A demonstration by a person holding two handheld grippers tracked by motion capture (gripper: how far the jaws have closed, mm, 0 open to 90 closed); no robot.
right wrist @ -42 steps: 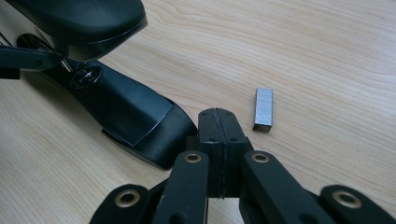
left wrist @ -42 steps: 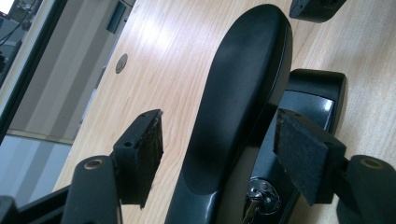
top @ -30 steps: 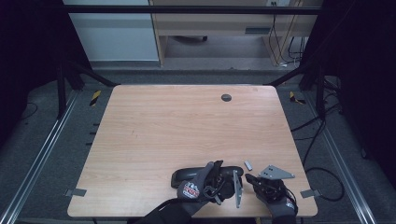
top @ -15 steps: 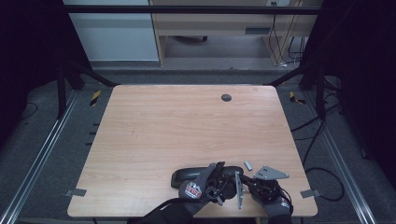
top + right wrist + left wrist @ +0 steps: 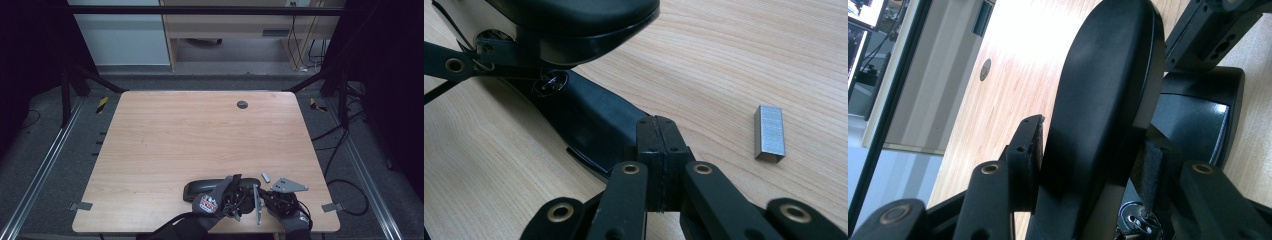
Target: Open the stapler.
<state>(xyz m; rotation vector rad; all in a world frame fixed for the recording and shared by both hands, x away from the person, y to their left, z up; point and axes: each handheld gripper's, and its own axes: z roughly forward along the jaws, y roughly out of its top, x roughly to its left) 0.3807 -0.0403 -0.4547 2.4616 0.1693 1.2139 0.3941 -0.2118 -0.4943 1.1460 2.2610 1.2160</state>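
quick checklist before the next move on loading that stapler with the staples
1. Left gripper on the stapler's lid: ok, jaws have just been closing and now clamp it.
2. Lid swung open off the base: ok.
3. Right gripper free: ok, shut with nothing between its jaws.
4. Staple strip reachable: ok, lying loose on the table beside the right gripper.
5. Staple channel clear: cannot tell.
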